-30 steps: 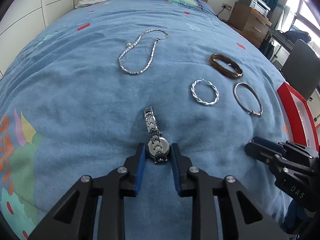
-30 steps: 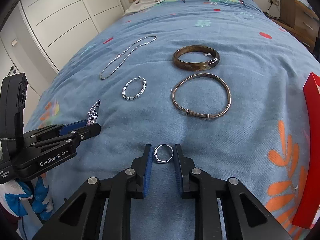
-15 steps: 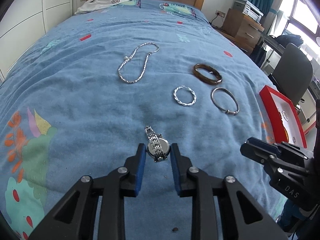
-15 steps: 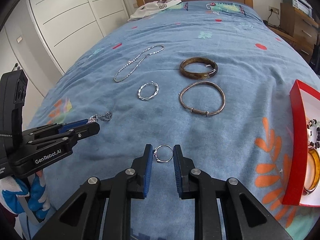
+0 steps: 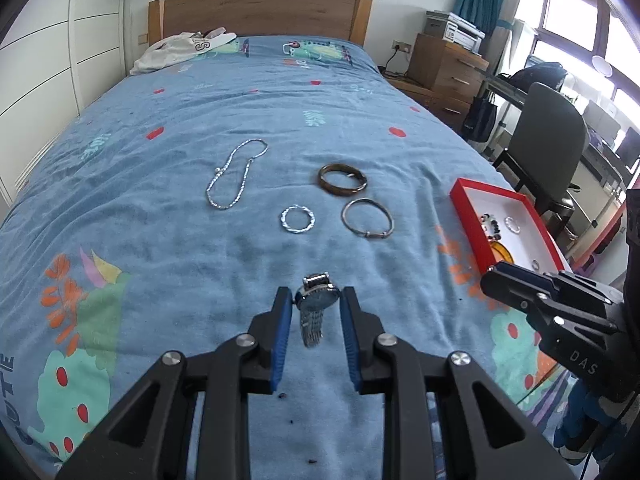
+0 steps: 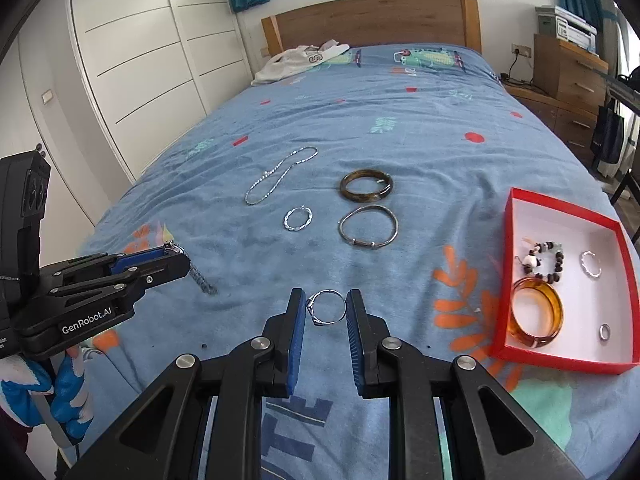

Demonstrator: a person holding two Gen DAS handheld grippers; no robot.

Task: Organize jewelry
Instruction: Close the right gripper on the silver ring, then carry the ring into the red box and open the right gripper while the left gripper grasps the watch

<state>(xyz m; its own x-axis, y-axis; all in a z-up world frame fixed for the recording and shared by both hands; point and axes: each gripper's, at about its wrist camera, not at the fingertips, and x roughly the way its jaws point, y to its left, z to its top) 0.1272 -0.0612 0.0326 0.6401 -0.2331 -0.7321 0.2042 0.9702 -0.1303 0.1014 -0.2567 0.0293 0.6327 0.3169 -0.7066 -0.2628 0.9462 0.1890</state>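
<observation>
Left gripper pinches a shiny metal-link watch, strap dangling above the fuzzy blue blanket. Right gripper clamps a thin silver ring, left of the red box.

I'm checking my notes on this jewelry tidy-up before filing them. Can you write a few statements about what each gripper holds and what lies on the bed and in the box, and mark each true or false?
1. The left gripper holds a silver watch. True.
2. The right gripper is empty. False: its jaws are shut on a thin silver ring.
3. The red box is empty. False: it holds an amber bangle, a beaded bracelet and small rings.
4. A brown bangle lies on the blue bedspread. True.
5. The silver chain necklace is in the box. False: it lies on the bedspread.
</observation>
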